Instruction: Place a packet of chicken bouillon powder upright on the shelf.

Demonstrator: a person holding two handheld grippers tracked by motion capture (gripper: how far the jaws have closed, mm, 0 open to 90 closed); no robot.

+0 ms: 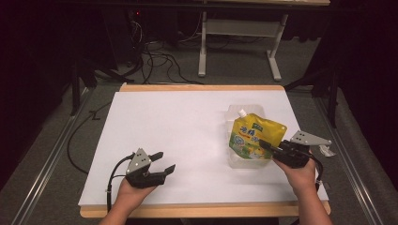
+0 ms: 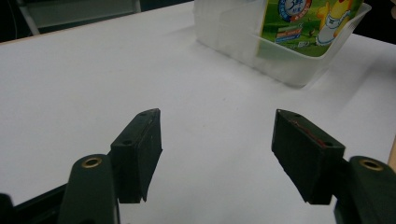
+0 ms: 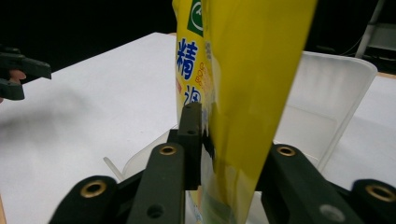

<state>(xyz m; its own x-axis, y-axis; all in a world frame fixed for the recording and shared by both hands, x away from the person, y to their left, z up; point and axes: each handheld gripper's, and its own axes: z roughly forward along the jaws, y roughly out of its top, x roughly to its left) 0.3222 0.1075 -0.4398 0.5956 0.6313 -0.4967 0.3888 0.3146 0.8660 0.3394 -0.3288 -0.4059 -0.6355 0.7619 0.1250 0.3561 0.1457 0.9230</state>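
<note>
A: The right tongs (image 1: 266, 146) are sitting at the lower right edge of the yellow pouch (image 1: 255, 136). What are the jaws doing?

B: In the right gripper view the pouch (image 3: 243, 84) is passing between the two black jaws. The left jaw is lying close against the printed face, and the right jaw is standing a little off the plain yellow side. The jaws are only narrowly apart, and whether the pads are pressing on the pouch cannot be told.

A: And the left tongs (image 1: 165, 161)?

B: They are gaping wide with nothing between them. In the left gripper view the left tongs (image 2: 217, 140) are framing bare white tabletop (image 2: 93, 93), well apart from the pouch.

A: Where is the pouch standing?

B: It is standing upright inside a clear plastic bin (image 1: 244, 161) on the right half of the tabletop (image 1: 178, 122). Its white spout (image 1: 242, 113) is pointing up and away from the person. From the left gripper view, the bin (image 2: 280, 65) is showing its frosted walls, with the green lower print of the pouch (image 2: 308, 23) visible above and through its rim.

A: And the hands?

B: The person's right hand (image 1: 300, 176) is gripping the right tongs near the tabletop's right edge. The left hand (image 1: 133, 192) is resting low near the front edge.
</note>
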